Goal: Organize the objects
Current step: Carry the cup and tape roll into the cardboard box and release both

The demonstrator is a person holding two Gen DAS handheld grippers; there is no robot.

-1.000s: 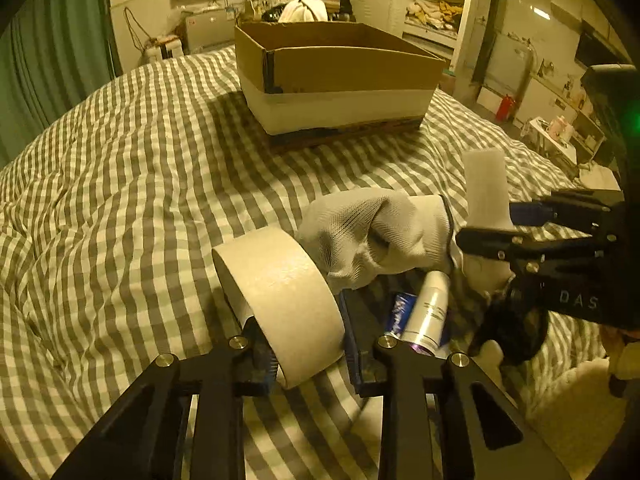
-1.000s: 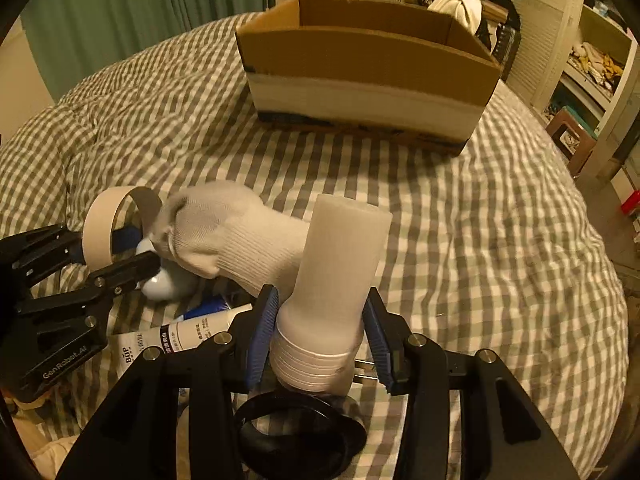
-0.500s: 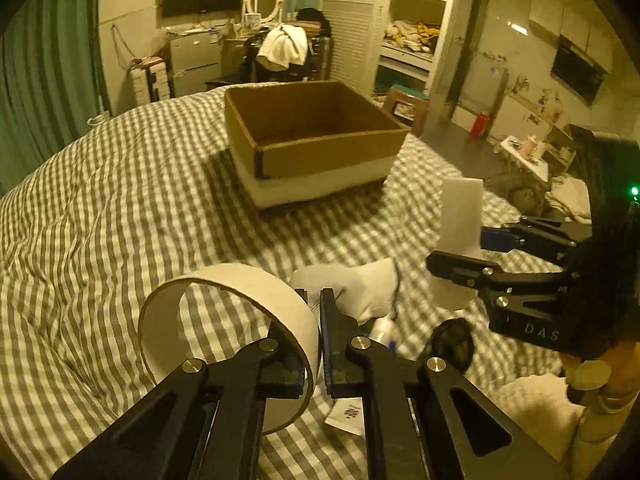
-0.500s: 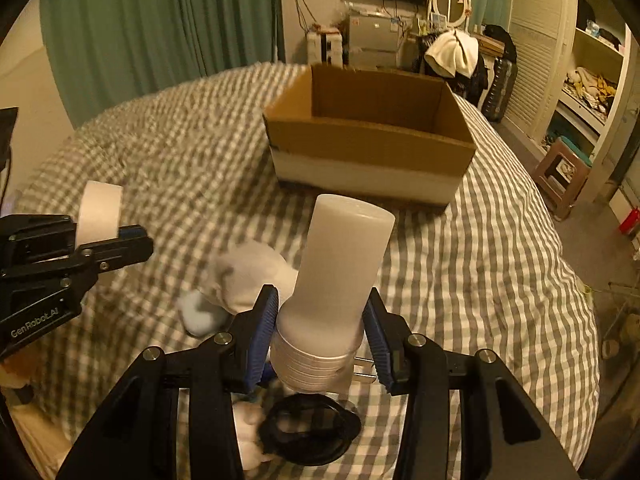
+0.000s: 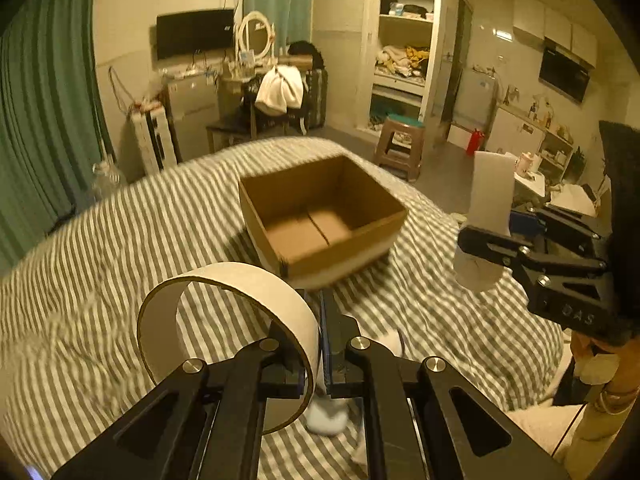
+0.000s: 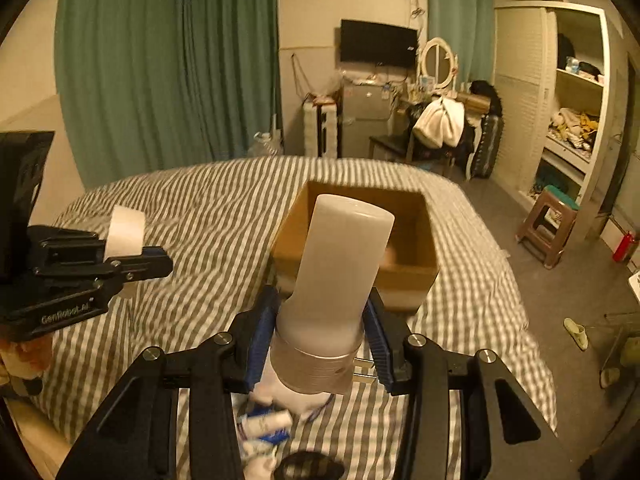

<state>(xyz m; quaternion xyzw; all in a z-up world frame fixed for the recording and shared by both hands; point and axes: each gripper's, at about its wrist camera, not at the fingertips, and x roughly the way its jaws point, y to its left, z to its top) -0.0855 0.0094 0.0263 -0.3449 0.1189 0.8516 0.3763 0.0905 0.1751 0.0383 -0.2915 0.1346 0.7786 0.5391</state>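
Note:
My left gripper (image 5: 318, 320) is shut on the wall of a white tape roll (image 5: 224, 320) and holds it high above the bed; it also shows in the right wrist view (image 6: 124, 232). My right gripper (image 6: 320, 320) is shut on a white bottle (image 6: 340, 256) with a silver collar, held upright in the air; the bottle shows at the right of the left wrist view (image 5: 486, 220). An open, empty cardboard box (image 5: 320, 216) sits on the checked bed (image 5: 100, 280) ahead of both grippers, also seen behind the bottle (image 6: 408, 248).
A white sock (image 5: 328, 416), a tube (image 6: 264, 424) and a black round object (image 6: 308, 470) lie on the bed below the grippers. A stool (image 6: 548, 224), shelves and a cluttered desk stand beyond the bed. Green curtains hang at the left.
Both grippers have risen well above the bed with the tape roll and the bottle, and the left gripper closed on the roll's wall. The box now shows from above.

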